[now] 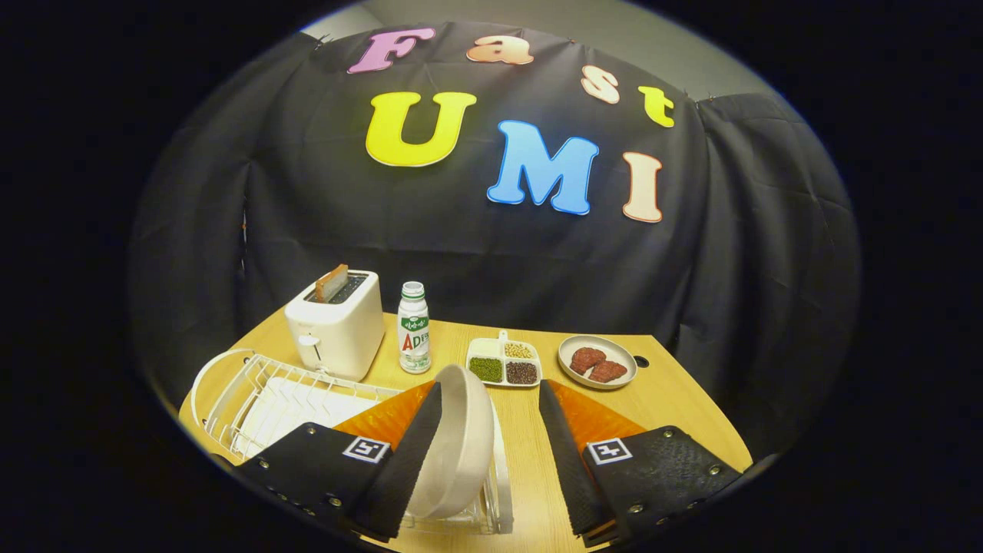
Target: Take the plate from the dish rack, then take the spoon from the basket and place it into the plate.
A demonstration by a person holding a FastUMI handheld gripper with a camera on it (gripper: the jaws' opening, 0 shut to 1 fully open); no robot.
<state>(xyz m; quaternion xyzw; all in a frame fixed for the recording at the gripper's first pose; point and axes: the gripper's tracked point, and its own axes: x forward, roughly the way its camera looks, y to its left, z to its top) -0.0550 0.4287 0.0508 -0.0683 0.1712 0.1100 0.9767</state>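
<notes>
A pale plate (461,442) stands on edge in the white wire dish rack (253,392), at the rack's right end. My gripper (491,407) is open above the rack. The plate's rim rises between my fingers, close against the left finger (407,461). A wide gap separates it from the right finger (564,453), so nothing is gripped.
On the wooden table (676,399) beyond the fingers stand a white toaster (338,322) with toast in its slot, a small drink bottle (414,329), a divided dish of beans (504,362), and a plate of meat pieces (597,362).
</notes>
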